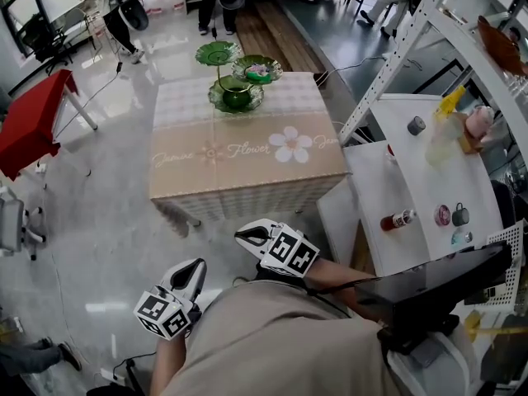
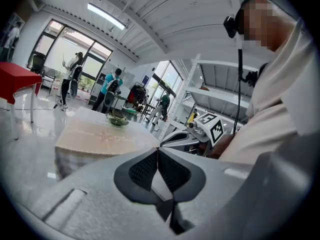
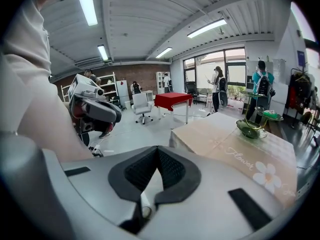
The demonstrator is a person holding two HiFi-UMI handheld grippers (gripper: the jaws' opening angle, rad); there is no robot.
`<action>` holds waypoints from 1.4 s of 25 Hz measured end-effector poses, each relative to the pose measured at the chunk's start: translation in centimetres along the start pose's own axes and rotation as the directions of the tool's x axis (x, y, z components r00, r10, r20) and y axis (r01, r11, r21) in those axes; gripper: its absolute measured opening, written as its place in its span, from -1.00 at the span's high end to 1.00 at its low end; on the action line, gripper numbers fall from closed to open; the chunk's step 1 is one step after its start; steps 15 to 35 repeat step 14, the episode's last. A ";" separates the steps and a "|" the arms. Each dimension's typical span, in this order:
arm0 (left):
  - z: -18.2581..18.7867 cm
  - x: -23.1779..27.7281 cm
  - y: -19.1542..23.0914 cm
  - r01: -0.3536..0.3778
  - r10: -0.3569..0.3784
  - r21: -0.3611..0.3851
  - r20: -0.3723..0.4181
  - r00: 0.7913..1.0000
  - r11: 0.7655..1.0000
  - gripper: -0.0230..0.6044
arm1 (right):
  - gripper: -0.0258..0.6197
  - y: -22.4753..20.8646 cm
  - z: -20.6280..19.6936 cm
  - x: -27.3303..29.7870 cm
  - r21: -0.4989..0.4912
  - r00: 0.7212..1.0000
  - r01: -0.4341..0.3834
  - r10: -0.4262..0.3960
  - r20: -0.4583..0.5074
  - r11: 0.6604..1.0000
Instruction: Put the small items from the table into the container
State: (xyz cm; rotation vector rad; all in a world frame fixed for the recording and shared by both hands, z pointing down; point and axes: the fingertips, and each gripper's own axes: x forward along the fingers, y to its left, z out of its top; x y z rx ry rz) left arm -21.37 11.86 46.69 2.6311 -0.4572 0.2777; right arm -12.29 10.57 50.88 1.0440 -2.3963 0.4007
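Spotter: Table [image 1: 247, 172] under a flowered cloth straight ahead, bare apart from one piece at the far end. White shelf top [image 1: 412, 167] just beside it on the right, cluttered.

Handler: Container?

Spotter: Probably the green tiered dish stand [image 1: 235, 93] at that far end; no other candidate in sight on the cloth.

Handler: Grippers?

Spotter: Left gripper [image 1: 196, 272] and right gripper [image 1: 245, 236] both held close by the body, well short of the table edge. Pads pressed together on each, nothing between them.

Handler: Small items, then?

Spotter: Red bottle [image 1: 398, 219] lying on its side, dark mug [image 1: 460, 214], grey cup [image 1: 417, 125] and a few more, all on the shelf top. One pale pink piece [image 1: 257, 73] sitting in the right-hand dish of the stand.

Handler: So which step?

Spotter: Hard to pin down. Fits a pause ahead of a pickup, with those shelf pieces waiting; fits equally a cloth cleared into the dishes. No carrying either way.

Handler: Next move?

Spotter: For any further pickup: jaws opened wide, then a long reach forward. Care needed with the round bottle, likely to roll under a sideways nudge.
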 end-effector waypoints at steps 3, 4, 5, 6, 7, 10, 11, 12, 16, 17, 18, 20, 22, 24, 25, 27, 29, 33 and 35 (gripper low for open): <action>0.0 -0.2 -0.1 0.000 0.000 -0.001 0.003 1.000 1.000 0.90 | 0.87 0.1 0.2 0.0 -0.006 1.000 -0.002 0.002 0.001 1.000; 0.0 -0.3 -0.1 0.000 0.000 0.000 0.004 1.000 1.000 0.90 | 0.87 0.2 0.2 0.0 -0.008 1.000 -0.002 0.002 0.001 1.000; 0.0 -0.3 -0.1 0.000 0.000 0.001 0.004 1.000 1.000 0.90 | 0.87 0.2 0.3 0.0 -0.010 1.000 -0.001 0.001 0.000 1.000; 0.0 -0.4 -0.1 0.000 0.000 0.002 0.005 1.000 1.000 0.90 | 0.87 0.3 0.3 0.0 -0.012 1.000 0.000 0.000 0.000 1.000; 0.0 -0.3 -0.1 0.001 -0.001 0.003 0.005 1.000 1.000 0.90 | 0.87 0.3 0.3 0.0 -0.012 1.000 0.000 0.000 0.000 1.000; 0.0 -0.2 -0.3 0.005 -0.005 0.003 0.004 1.000 1.000 0.90 | 0.87 0.2 0.2 -0.2 -0.011 1.000 0.002 -0.003 -0.003 1.000; 0.0 -0.1 -0.3 0.005 -0.005 0.004 0.003 1.000 1.000 0.90 | 0.88 0.1 0.2 -0.2 -0.011 1.000 0.002 -0.002 -0.005 1.000; 0.0 0.0 -0.3 0.005 -0.005 0.005 0.002 1.000 1.000 0.90 | 0.87 0.1 0.1 -0.3 -0.011 1.000 0.001 -0.001 -0.007 1.000; 0.0 0.0 -0.4 0.004 -0.004 0.009 -0.001 1.000 1.000 0.90 | 0.87 0.1 -0.1 -0.3 -0.010 1.000 -0.001 0.001 -0.011 1.000; 0.0 0.0 -0.4 0.004 -0.004 0.009 -0.001 1.000 1.000 0.90 | 0.87 0.1 -0.1 -0.3 -0.010 1.000 -0.001 0.001 -0.011 1.000; 0.0 0.0 -0.4 0.004 -0.004 0.009 -0.001 1.000 1.000 0.90 | 0.87 0.1 -0.1 -0.3 -0.010 1.000 -0.001 0.001 -0.011 1.000; 0.0 0.0 -0.4 0.004 -0.004 0.009 -0.001 1.000 1.000 0.90 | 0.87 0.1 -0.1 -0.3 -0.010 1.000 -0.001 0.001 -0.011 1.000; 0.0 0.0 -0.4 0.004 -0.004 0.009 -0.001 1.000 1.000 0.90 | 0.87 0.1 -0.1 -0.3 -0.010 1.000 -0.001 0.001 -0.011 1.000; 0.0 0.0 -0.4 0.004 -0.004 0.009 -0.001 1.000 1.000 0.90 | 0.87 0.1 -0.1 -0.3 -0.010 1.000 -0.001 0.001 -0.011 1.000; 0.0 0.0 -0.4 0.004 -0.004 0.009 -0.001 1.000 1.000 0.90 | 0.87 0.1 -0.1 -0.3 -0.010 1.000 -0.001 0.001 -0.011 1.000; 0.0 0.0 -0.4 0.004 -0.004 0.009 -0.001 1.000 1.000 0.90 | 0.87 0.1 -0.1 -0.3 -0.010 1.000 -0.001 0.001 -0.011 1.000; 0.0 0.0 -0.4 0.004 -0.004 0.009 -0.001 1.000 1.000 0.90 | 0.87 0.1 -0.1 -0.3 -0.010 1.000 -0.001 0.001 -0.011 1.000; 0.0 0.0 -0.4 0.004 -0.004 0.009 -0.001 1.000 1.000 0.90 | 0.87 0.1 -0.1 -0.3 -0.010 1.000 -0.001 0.001 -0.011 1.000; 0.0 0.0 -0.4 0.004 -0.004 0.009 -0.001 1.000 1.000 0.90 | 0.87 0.1 -0.1 -0.3 -0.010 1.000 -0.001 0.001 -0.011 1.000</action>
